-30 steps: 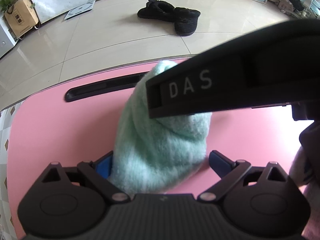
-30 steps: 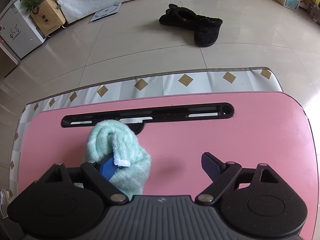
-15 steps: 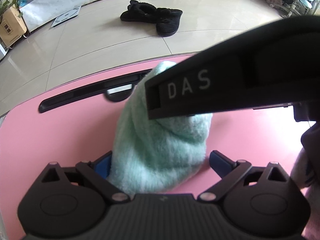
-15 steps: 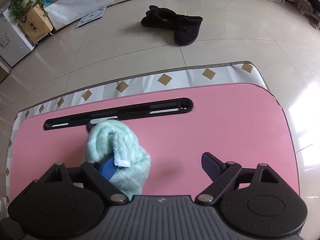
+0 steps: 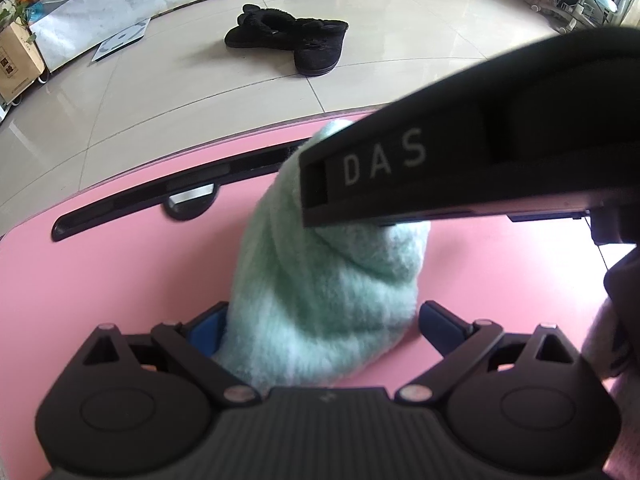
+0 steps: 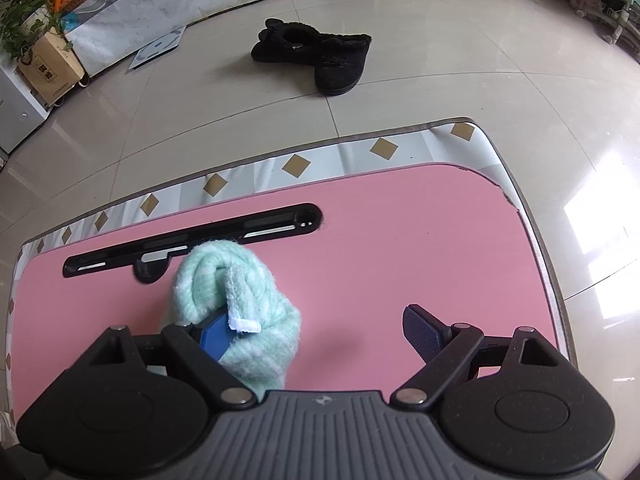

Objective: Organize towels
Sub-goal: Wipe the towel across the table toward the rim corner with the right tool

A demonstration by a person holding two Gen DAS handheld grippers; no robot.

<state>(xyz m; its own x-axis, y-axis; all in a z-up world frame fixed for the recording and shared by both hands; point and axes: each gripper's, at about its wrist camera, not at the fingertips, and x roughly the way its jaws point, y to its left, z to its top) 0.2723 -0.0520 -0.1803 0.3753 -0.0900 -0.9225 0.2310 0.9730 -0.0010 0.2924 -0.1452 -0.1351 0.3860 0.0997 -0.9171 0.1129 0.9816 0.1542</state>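
Observation:
A rolled mint-green towel [image 5: 320, 288] lies on the pink tabletop [image 5: 100, 280] and fills the gap between the wide-spread fingers of my left gripper [image 5: 320, 324], which is open. A black bar marked DAS [image 5: 460, 168], part of the other gripper's body, crosses over the towel's far end. In the right wrist view the towel [image 6: 248, 296] bunches around the left blue pad [image 6: 214, 338] of my right gripper [image 6: 316, 330]. That gripper is open, and its right finger stands free over bare pink surface.
A black slot with a notch [image 6: 192, 240] runs along the tabletop's far side. A diamond-patterned mat [image 6: 380, 148] edges the table. Black slippers [image 6: 320, 56] lie on the tiled floor beyond. A person's sleeve [image 5: 612, 340] shows at the right edge.
Both grippers and the towel have shifted to the right across the pink tabletop, so the slot now sits further left in both views. Finger spacing is unchanged.

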